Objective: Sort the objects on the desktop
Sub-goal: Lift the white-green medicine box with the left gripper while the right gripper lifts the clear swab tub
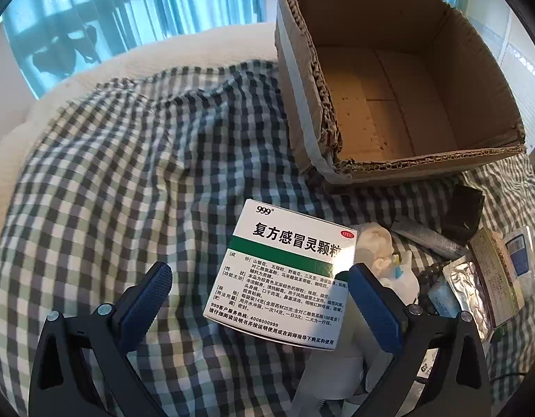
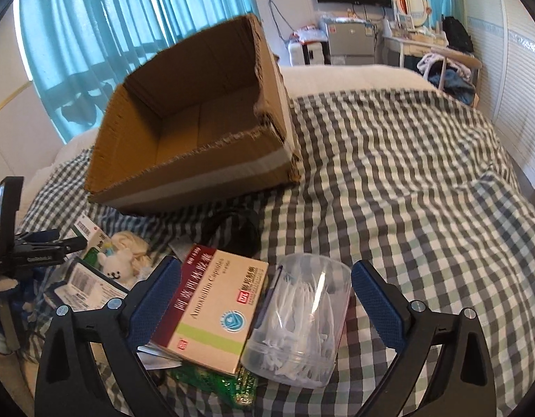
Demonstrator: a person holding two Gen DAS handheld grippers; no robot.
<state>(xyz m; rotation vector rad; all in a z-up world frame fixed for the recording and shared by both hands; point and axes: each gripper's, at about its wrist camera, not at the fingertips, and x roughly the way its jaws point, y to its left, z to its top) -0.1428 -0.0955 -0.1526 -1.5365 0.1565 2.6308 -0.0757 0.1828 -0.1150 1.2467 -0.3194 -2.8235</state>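
A white and green 999 medicine box lies on the checked bedcover, between the fingers of my open left gripper; the right finger stands at the box's right edge. An open-topped cardboard box sits beyond it, with nothing inside. My right gripper is open over a beige and red Amoxicillin box and a clear jar of white floss picks lying side by side. The cardboard box stands behind them.
A heap of small things lies by the cardboard box: a white plush toy, a black pouch, a barcoded box, a foil pack and a green packet. Blue curtains hang behind. The checked cover stretches right.
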